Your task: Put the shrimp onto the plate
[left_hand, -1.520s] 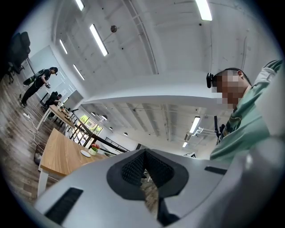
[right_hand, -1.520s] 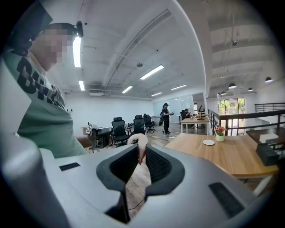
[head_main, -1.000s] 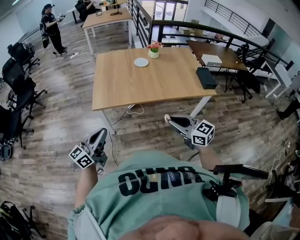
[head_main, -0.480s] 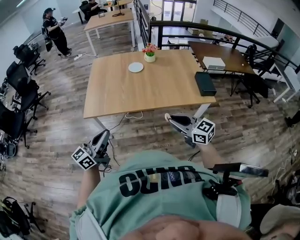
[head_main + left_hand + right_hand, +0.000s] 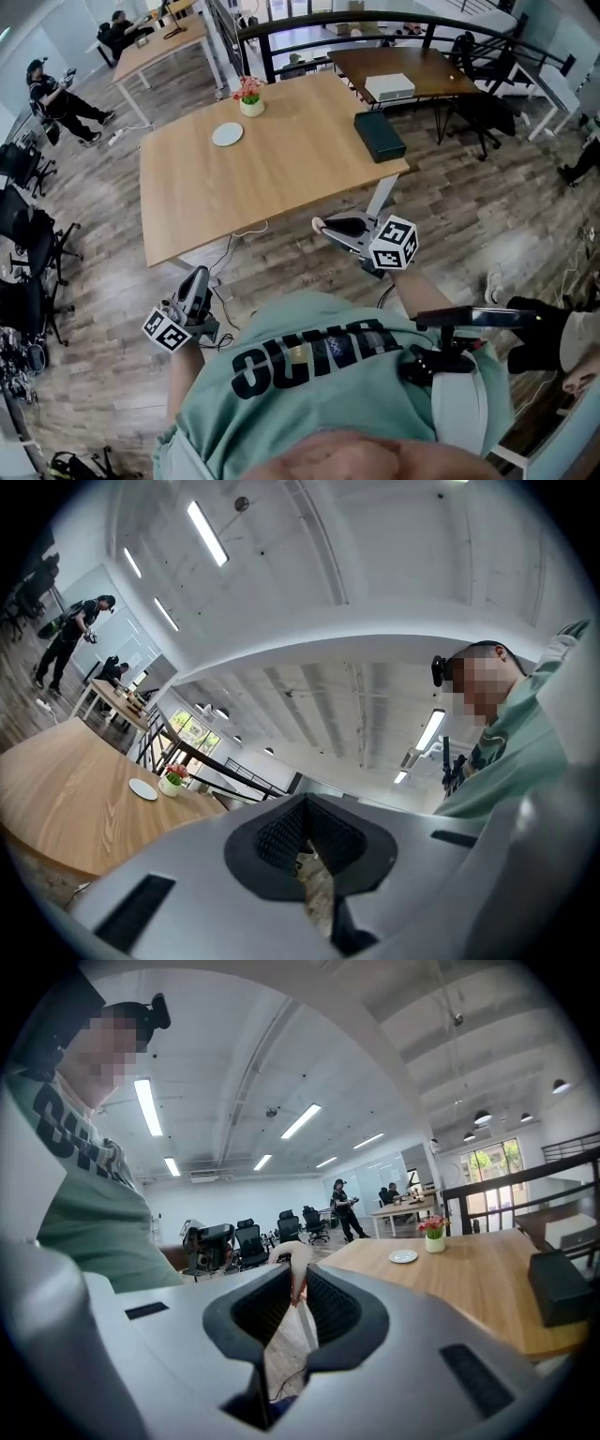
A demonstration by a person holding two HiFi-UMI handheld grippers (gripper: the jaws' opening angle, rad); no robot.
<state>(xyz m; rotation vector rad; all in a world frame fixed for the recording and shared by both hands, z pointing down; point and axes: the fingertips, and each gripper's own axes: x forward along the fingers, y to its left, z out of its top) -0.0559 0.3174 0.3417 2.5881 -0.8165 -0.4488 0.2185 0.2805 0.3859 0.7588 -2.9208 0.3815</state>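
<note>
A small white plate (image 5: 227, 134) lies at the far end of the light wooden table (image 5: 262, 192), beside a flower pot. My right gripper (image 5: 323, 226) hovers over the floor just short of the table's near edge. It is shut on a pale shrimp (image 5: 297, 1262), which sticks up between the jaw tips. The shrimp (image 5: 318, 224) shows as a light speck at the gripper's tip in the head view. The plate (image 5: 403, 1256) lies well ahead to the right. My left gripper (image 5: 199, 276) hangs lower left over the floor, jaws together and empty, with the plate (image 5: 142, 788) far off to its left.
A flower pot (image 5: 249, 97) stands next to the plate. A black box (image 5: 379, 137) lies at the table's right edge. Behind is a darker table with a white box (image 5: 389, 86) and a black railing. Office chairs (image 5: 23, 234) line the left; a person (image 5: 56, 98) stands far left.
The table has come nearer and swung left in the head view as both grippers moved toward it. The right gripper still holds the shrimp.
</note>
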